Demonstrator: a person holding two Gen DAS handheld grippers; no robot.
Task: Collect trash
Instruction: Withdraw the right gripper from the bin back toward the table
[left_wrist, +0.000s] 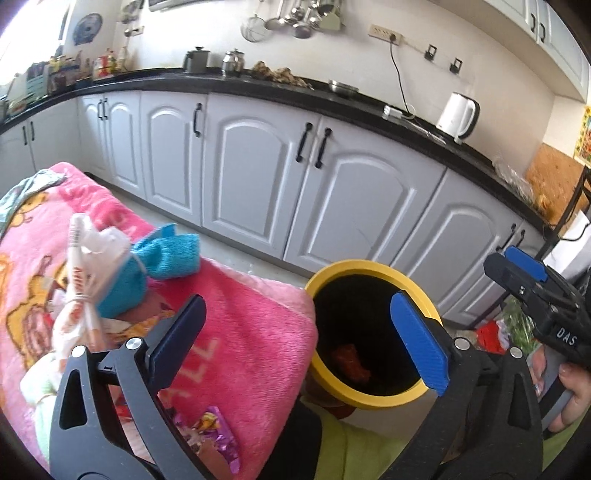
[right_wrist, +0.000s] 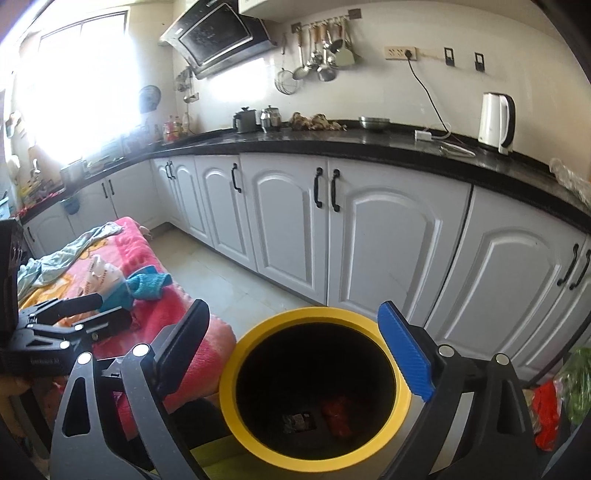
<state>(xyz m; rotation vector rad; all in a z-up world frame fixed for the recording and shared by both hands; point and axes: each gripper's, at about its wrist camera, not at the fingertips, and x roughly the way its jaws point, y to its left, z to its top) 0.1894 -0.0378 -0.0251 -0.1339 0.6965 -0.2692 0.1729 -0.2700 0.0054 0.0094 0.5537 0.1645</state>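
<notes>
A: Where's the trash?

B: Some is in the bin (right_wrist: 314, 387) already: a red wrapper (right_wrist: 338, 415) and a small dark packet (right_wrist: 299, 421) lie on its dark bottom. The bin has a yellow rim and stands just beside the pink blanket (left_wrist: 258, 314).

A: And what remains out?

B: A shiny purple wrapper (left_wrist: 218, 439) lies on the blanket's near edge, under the left gripper (left_wrist: 299, 339). Further back sit a white plastic bag with red print (left_wrist: 86, 266) and a teal cloth (left_wrist: 162, 254), touching each other. A pale green cloth (right_wrist: 66, 258) is draped at the far end.

A: The claws?

B: Both spread wide, nothing between the jaws. The right gripper (right_wrist: 295, 354) hangs over the bin's mouth. The left one straddles the blanket's edge and the bin's rim.

A: Around them?

B: White cabinets (right_wrist: 388, 240) under a black counter (right_wrist: 332, 142), with a white kettle (right_wrist: 496, 122) on it. Red and green bags (right_wrist: 561, 402) lie on the floor right of the bin. A hand (left_wrist: 570, 391) holds the right gripper's handle.
</notes>
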